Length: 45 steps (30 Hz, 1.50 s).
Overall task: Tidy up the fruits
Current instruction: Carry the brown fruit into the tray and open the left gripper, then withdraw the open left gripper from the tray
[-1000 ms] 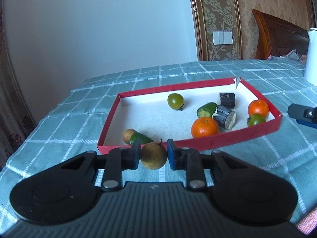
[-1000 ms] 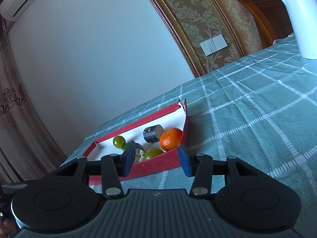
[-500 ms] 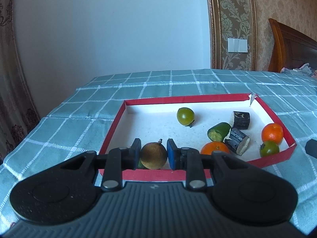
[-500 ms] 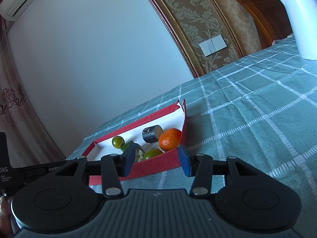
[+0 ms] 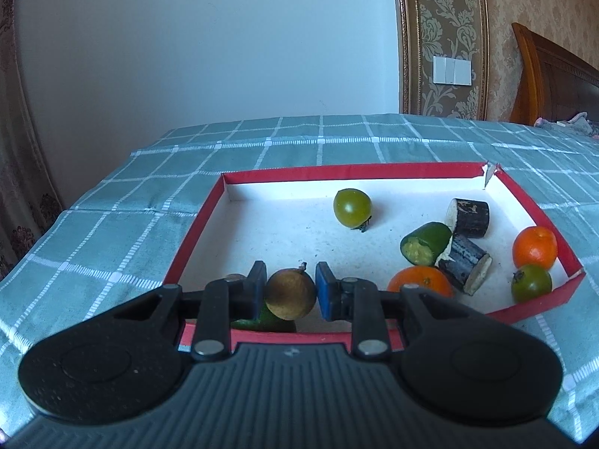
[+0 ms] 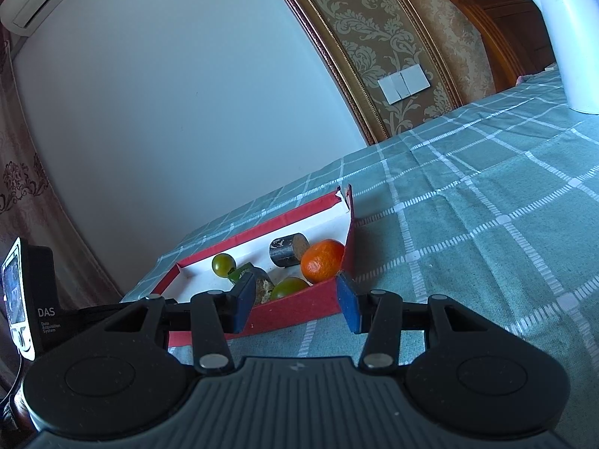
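Note:
My left gripper (image 5: 290,284) hangs just inside the near wall of the red tray (image 5: 337,172). A round brown fruit (image 5: 290,295) with a short stem sits between its blue pads. The jaws are opening, and the pads still touch the fruit. A green cucumber piece (image 5: 262,321) lies right under it. Further in lie a green tomato (image 5: 352,207), a cut cucumber piece (image 5: 425,243), two dark cane pieces (image 5: 470,218), two oranges (image 5: 534,247) and another green tomato (image 5: 531,282). My right gripper (image 6: 295,299) stands open and empty over the cloth, outside the tray's right corner (image 6: 292,314).
A teal checked cloth (image 5: 112,232) covers the table, which ends at the left and far sides near the wall. A white kettle (image 6: 561,33) stands far right. The left gripper's body with its small screen (image 6: 22,299) shows at the right view's left edge.
My left gripper has carried the brown fruit forward over the tray's near wall, and its body has come into the right view. The right gripper has stayed put.

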Motion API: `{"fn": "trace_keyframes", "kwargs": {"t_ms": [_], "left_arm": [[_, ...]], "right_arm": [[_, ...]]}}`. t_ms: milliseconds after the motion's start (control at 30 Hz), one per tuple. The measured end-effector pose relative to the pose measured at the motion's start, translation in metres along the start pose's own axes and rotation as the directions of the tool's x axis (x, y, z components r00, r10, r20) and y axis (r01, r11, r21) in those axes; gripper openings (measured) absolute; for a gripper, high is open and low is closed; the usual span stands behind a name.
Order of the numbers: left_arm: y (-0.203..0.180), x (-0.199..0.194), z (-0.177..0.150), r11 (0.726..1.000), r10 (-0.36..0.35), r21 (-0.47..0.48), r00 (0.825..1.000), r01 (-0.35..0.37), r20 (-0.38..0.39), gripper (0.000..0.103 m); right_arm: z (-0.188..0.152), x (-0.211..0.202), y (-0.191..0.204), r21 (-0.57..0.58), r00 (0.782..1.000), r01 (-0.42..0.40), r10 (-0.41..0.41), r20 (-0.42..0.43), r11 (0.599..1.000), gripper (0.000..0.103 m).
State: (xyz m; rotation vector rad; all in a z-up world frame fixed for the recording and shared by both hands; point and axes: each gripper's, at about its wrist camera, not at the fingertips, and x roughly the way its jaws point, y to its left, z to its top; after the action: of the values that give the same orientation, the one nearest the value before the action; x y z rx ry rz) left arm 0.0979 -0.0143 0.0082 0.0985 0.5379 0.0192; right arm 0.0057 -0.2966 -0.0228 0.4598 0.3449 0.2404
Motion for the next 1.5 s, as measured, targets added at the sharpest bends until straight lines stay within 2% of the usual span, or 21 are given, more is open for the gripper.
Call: {"fn": "trace_keyframes", "kwargs": {"t_ms": [67, 100, 133, 233, 367, 433, 533, 667, 767, 1200, 1500], "left_arm": [[-0.002, -0.001, -0.001, 1.0, 0.011, 0.007, 1.0, -0.011, 0.01, 0.048], [-0.003, -0.002, -0.001, 1.0, 0.018, 0.008, 1.0, -0.018, 0.019, 0.062], [-0.003, -0.003, -0.001, 1.0, 0.023, 0.009, 0.999, -0.024, 0.032, 0.072], [-0.003, -0.008, 0.0, 1.0, 0.026, 0.009, 0.998, -0.027, 0.055, 0.085], [-0.001, -0.017, 0.0, 1.0, 0.028, 0.008, 0.997, -0.029, 0.075, 0.095], [0.001, -0.023, 0.0, 0.999, 0.03, 0.007, 0.996, -0.031, 0.084, 0.103], [0.006, -0.036, -0.004, 1.0, 0.018, -0.005, 0.995, -0.018, 0.095, 0.103], [0.012, -0.053, -0.009, 1.0, 0.021, -0.022, 0.994, -0.019, 0.103, 0.103], [0.018, -0.066, -0.015, 0.999, 0.017, -0.042, 0.995, -0.013, 0.096, 0.103], [0.039, -0.103, -0.03, 0.994, 0.033, -0.103, 0.995, -0.023, 0.098, 0.103], [0.042, -0.111, -0.037, 0.994, 0.045, -0.1, 0.994, -0.036, 0.096, 0.103]], "right_arm": [[0.0, 0.0, 0.0, -0.001, 1.0, -0.001, 0.001, -0.001, 1.0, 0.047], [0.0, 0.0, 0.001, -0.001, 1.0, -0.001, 0.001, -0.001, 1.0, 0.047], [0.0, 0.0, 0.0, 0.0, 1.0, -0.001, 0.001, 0.0, 1.0, 0.047], [0.0, 0.0, 0.001, -0.002, 1.0, 0.0, 0.0, -0.002, 1.0, 0.047], [0.0, 0.001, 0.001, -0.002, 1.0, 0.0, 0.0, -0.001, 1.0, 0.047], [0.0, 0.001, 0.002, -0.001, 1.0, 0.001, -0.001, 0.0, 1.0, 0.047], [0.0, 0.001, 0.002, -0.002, 1.0, 0.002, -0.002, 0.002, 1.0, 0.048], [0.0, -0.001, 0.004, -0.015, 1.0, 0.01, -0.01, 0.015, 1.0, 0.065], [0.0, -0.001, 0.007, -0.03, 1.0, 0.013, -0.012, 0.008, 0.999, 0.07], [0.003, 0.001, 0.022, -0.067, 0.998, 0.035, -0.038, -0.042, 0.997, 0.073], [0.004, -0.006, 0.051, -0.12, 0.999, -0.022, 0.016, -0.048, 0.993, 0.078]]}}
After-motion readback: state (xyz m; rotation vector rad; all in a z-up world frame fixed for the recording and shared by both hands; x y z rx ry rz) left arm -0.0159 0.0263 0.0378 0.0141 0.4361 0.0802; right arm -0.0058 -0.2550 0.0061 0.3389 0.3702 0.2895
